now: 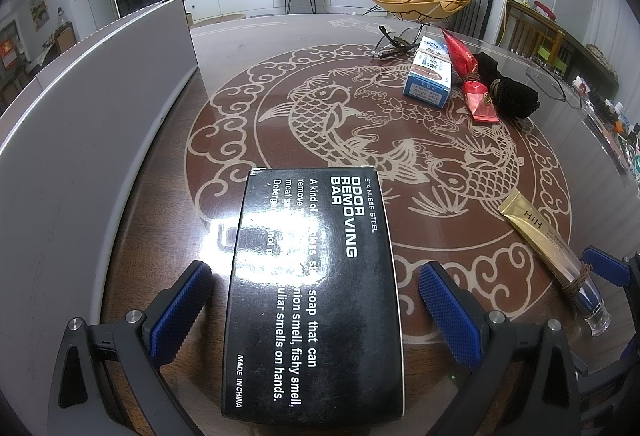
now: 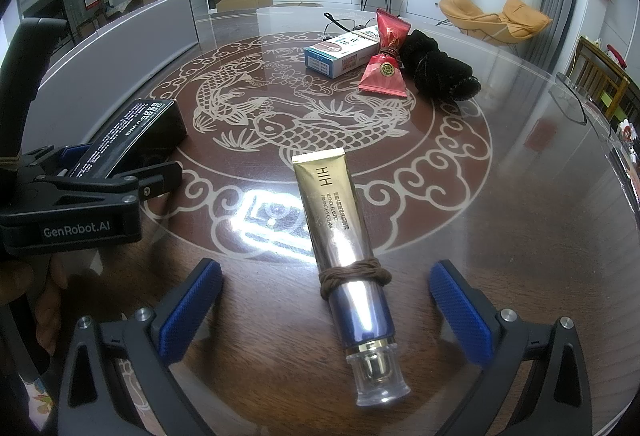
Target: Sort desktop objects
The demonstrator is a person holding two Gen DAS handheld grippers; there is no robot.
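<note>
1. A grey upright panel [image 1: 100,108] stands along the far left edge of the round glass-topped table [image 1: 224,48], which carries a koi-fish pattern.
2. The left gripper [image 1: 316,316] sits low over the table with its jaws spread wide. A black box [image 1: 316,292] printed "ODOR REMOVING BAR" lies flat between the blue fingers [image 1: 180,312], with a gap showing on each side; no pad touches it.
3. The right gripper [image 2: 324,316] is likewise released, its blue pads [image 2: 460,312] well apart. A gold tube [image 2: 344,244], wrapped with brown cord near its clear cap, lies between them on the glass, cap end towards the gripper, untouched.
4. In the right wrist view the left gripper [image 2: 120,172] and its black box [image 2: 136,132] appear just left of the tube.
5. Across the table, right of centre, lies a cluster: a blue-and-white carton [image 1: 430,76], a red foil packet [image 1: 472,84] touching it, and a black fabric bundle [image 1: 508,84] against the packet.
6. Behind the carton lies a pair of spectacles [image 1: 394,44].
</note>
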